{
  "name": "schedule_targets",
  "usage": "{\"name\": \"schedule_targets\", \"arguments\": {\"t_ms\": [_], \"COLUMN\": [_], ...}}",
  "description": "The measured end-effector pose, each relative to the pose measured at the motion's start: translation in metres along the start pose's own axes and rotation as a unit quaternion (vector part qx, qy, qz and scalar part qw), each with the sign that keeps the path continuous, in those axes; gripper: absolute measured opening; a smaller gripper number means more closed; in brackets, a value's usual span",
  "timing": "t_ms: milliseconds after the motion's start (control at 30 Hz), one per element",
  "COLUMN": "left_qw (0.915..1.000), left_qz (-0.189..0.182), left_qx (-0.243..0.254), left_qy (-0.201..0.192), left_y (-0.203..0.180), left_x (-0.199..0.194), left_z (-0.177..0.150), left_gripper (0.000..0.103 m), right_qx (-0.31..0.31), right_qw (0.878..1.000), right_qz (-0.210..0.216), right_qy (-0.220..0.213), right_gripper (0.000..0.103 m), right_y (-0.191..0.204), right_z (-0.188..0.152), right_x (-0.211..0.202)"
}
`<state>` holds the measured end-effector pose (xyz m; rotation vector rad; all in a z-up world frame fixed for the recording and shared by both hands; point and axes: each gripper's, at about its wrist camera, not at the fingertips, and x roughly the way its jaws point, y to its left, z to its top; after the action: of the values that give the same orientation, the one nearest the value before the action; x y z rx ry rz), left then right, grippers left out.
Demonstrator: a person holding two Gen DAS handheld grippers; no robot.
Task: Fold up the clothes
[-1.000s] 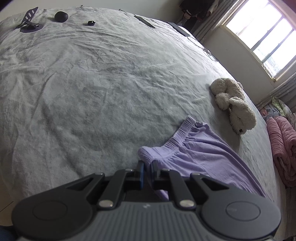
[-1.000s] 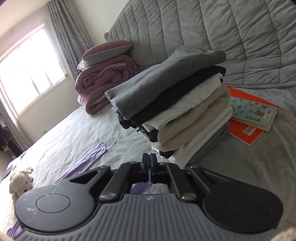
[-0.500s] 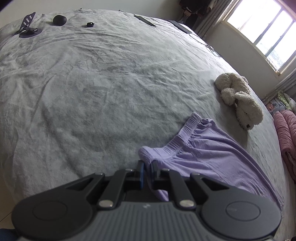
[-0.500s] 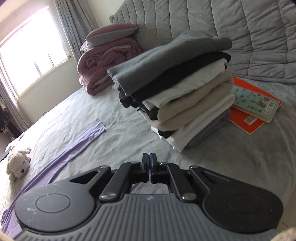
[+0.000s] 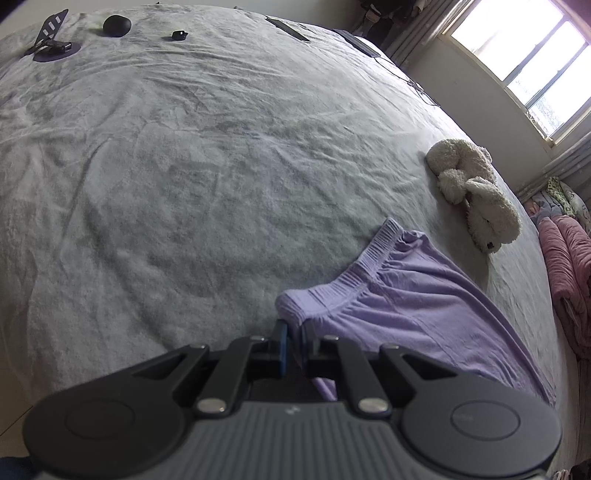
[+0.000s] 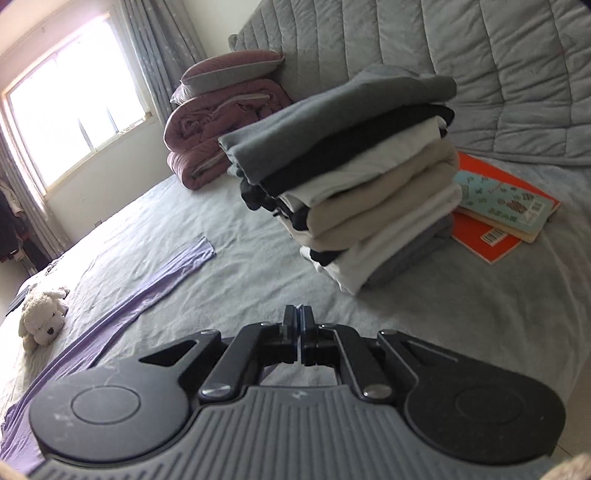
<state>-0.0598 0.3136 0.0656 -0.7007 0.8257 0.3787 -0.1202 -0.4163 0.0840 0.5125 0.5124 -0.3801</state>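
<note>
Lilac trousers [image 5: 402,306] lie on the grey bed, their ribbed waistband towards me. My left gripper [image 5: 293,332] is shut on the near corner of that waistband. In the right wrist view one long lilac trouser leg [image 6: 147,291] stretches flat across the bed, its hem at the far end. My right gripper [image 6: 298,325] has its fingers pressed together low over the sheet, at the trousers' other end. The cloth in its grip is mostly hidden under the gripper body.
A tall stack of folded clothes [image 6: 354,184] stands ahead of the right gripper, beside books [image 6: 506,210]. A white plush toy [image 5: 476,192] lies beyond the trousers. A rolled pink quilt [image 6: 225,129] sits by the headboard. Small dark items [image 5: 116,25] lie at the bed's far edge.
The right gripper has pulled back from the stack and the lilac leg now lies drawn out longer. The left gripper has kept its hold with only slight drift.
</note>
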Motion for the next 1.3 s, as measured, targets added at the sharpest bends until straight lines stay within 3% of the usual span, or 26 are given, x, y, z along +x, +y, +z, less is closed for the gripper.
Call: {"name": "schedule_targets", "arguments": {"t_ms": [167,367,600,700,767,867,933,1100,1300], "left_qw": [1.0,0.9996,0.9991,0.9988,0.9986,0.9984,0.9981,0.9961,0.9969], "left_qz": [0.001,0.027,0.034,0.039,0.044,0.05,0.053,0.077,0.056], "left_qx": [0.008,0.009,0.022,0.026,0.026,0.007,-0.013,-0.035,-0.049], "left_qy": [0.006,0.009,0.008,0.011,0.015,0.024,0.027,0.024,0.024], "left_y": [0.0,0.007,0.005,0.005,0.006,0.012,0.017,0.023,0.024], "left_x": [0.0,0.002,0.002,0.003,0.004,0.006,0.006,0.004,0.005], "left_z": [0.0,0.0,-0.001,-0.001,-0.001,0.001,0.003,0.004,0.004], "left_gripper": [0.007,0.006,0.006,0.006,0.006,0.012,0.018,0.017,0.017], "right_qx": [0.01,0.063,0.033,0.012,-0.006,-0.039,-0.061,-0.116,-0.161], "right_qw": [1.0,0.995,0.995,0.995,0.994,0.992,0.99,0.984,0.971], "right_qz": [-0.002,0.016,-0.036,-0.034,-0.031,-0.022,-0.017,-0.004,0.012], "right_qy": [0.012,0.081,0.082,0.098,0.107,0.116,0.123,0.138,0.175], "right_gripper": [0.003,0.003,0.003,0.004,0.013,0.017,0.038,0.04,0.041], "right_y": [-0.011,-0.031,-0.023,-0.019,-0.015,-0.01,-0.006,0.003,0.007], "right_z": [-0.011,-0.029,-0.034,-0.037,-0.037,-0.034,-0.031,-0.026,-0.021], "right_x": [-0.013,-0.017,-0.013,-0.009,-0.005,0.003,0.008,0.022,0.049]}}
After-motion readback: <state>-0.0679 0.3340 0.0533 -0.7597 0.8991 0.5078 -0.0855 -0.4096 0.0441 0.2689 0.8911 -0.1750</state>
